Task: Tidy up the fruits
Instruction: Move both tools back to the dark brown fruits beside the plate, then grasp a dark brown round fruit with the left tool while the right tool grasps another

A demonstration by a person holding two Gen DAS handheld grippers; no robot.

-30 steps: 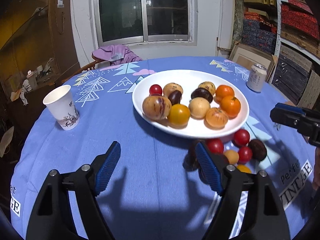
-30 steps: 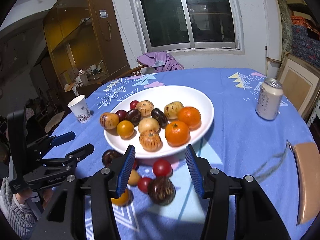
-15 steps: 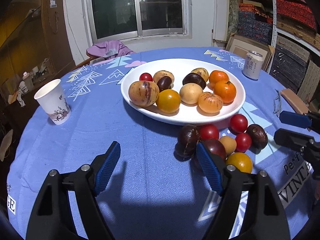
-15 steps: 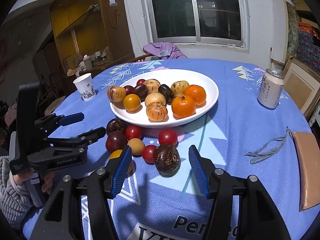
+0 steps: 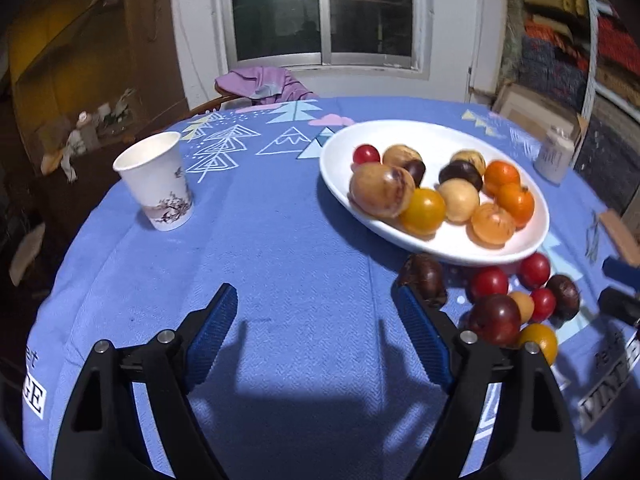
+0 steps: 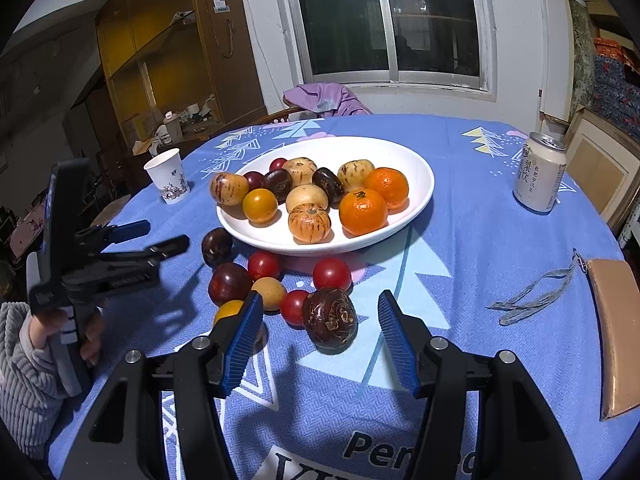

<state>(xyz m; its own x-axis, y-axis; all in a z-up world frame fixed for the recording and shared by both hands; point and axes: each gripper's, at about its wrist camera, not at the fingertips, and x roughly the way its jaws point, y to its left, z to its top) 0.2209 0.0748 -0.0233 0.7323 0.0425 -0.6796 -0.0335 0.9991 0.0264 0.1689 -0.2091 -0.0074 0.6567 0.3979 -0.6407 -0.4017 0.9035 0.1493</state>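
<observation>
Opening left gripper [image 5: 314,326] empty, right gripper [image 6: 320,322] agape

Setting: a lived-in home dining room that doubles as storage. Round worktop [image 6: 460,264] under a blue printed tablecloth [image 5: 280,264], carrying a white fruit plate [image 6: 404,160], a paper cup [image 6: 168,180] and a drink can [image 6: 538,178]. Far side: dark sliding window [image 6: 386,20], chair with a purple garment [image 6: 328,98] over it. Far left: wooden glass-front cabinet [image 6: 160,48] with clutter. Right: shelves of stacked patterned boxes [image 5: 560,52].
</observation>
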